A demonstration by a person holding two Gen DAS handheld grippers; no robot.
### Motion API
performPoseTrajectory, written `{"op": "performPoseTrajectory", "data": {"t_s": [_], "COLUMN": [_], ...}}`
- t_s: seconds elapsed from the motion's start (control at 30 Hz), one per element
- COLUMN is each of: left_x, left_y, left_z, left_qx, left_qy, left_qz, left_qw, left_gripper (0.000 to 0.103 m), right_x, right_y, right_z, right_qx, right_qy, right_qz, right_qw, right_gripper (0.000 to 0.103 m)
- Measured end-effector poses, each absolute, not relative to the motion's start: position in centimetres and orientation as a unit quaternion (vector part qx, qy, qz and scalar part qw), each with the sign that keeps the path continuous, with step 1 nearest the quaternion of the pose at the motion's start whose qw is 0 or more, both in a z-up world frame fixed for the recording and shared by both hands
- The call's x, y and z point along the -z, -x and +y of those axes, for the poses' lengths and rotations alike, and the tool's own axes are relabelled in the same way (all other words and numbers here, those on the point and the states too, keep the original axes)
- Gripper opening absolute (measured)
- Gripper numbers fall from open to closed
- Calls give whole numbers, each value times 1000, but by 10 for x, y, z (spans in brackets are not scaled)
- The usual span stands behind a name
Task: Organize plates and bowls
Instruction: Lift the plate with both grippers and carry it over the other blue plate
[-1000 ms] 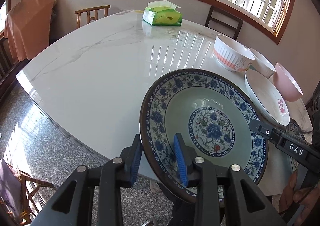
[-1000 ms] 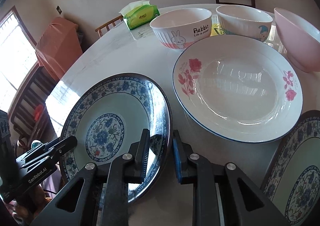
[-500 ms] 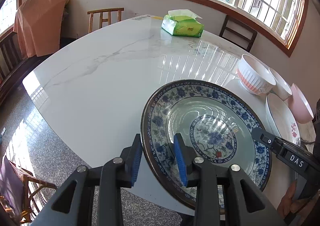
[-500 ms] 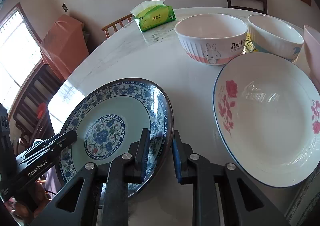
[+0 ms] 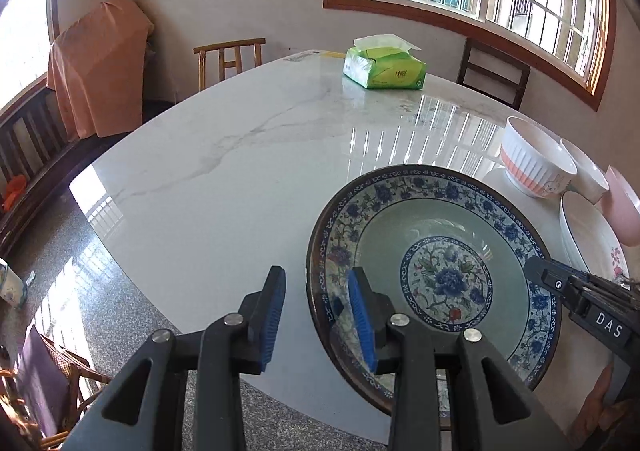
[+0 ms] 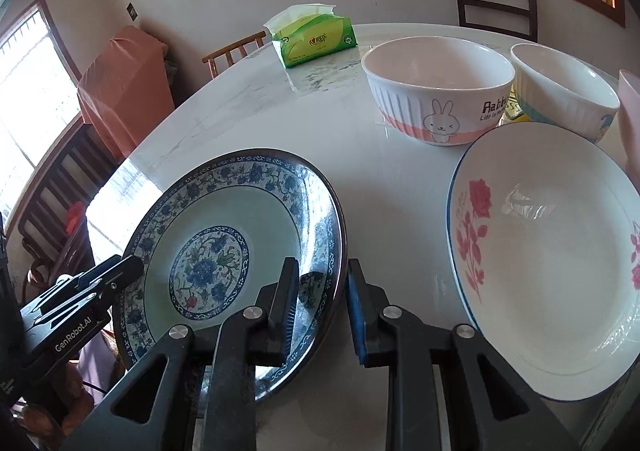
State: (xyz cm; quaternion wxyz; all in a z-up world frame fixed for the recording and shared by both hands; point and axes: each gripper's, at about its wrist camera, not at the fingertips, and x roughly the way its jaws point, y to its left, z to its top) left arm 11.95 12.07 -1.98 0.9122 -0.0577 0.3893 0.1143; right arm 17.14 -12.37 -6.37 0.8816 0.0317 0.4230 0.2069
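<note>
blue plate overhangs the table edge; left gripper and right gripper straddle its rim, jaws parted; could tip off.

A white marble table carries the dishes. On it lie a green tissue pack at the far side, a rabbit bowl, a second white bowl just beside it, a rose plate, and a blue floral plate at the near edge.
</note>
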Motion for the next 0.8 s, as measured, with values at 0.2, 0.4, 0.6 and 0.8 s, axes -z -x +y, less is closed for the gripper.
{"op": "performPoseTrajectory", "data": {"t_s": [0.2,0.4,0.6,0.8], "left_x": [6,-8,-26,-25], "left_y": [-100,-77,-50,-52], "left_z": [124,103,44,-24], "left_qx": [-144,-125,-51,101], "left_qy": [50,36,2,31], "left_qz": [357,350,333,382], "left_qw": [922,928,941,918], "left_gripper": [62,68,69,69], "right_x": [37,14,-6,-18], "right_y": [-143,-100,-51,-1], "right_z": [-139,-180,-254,-350], "right_qx": [-218,-225,-181,-86], "right_qy": [-43,-72,-105,-127], "right_qz": [374,350,321,294], "right_qw": [900,906,924,943], "right_gripper": [34,39,50,54]}}
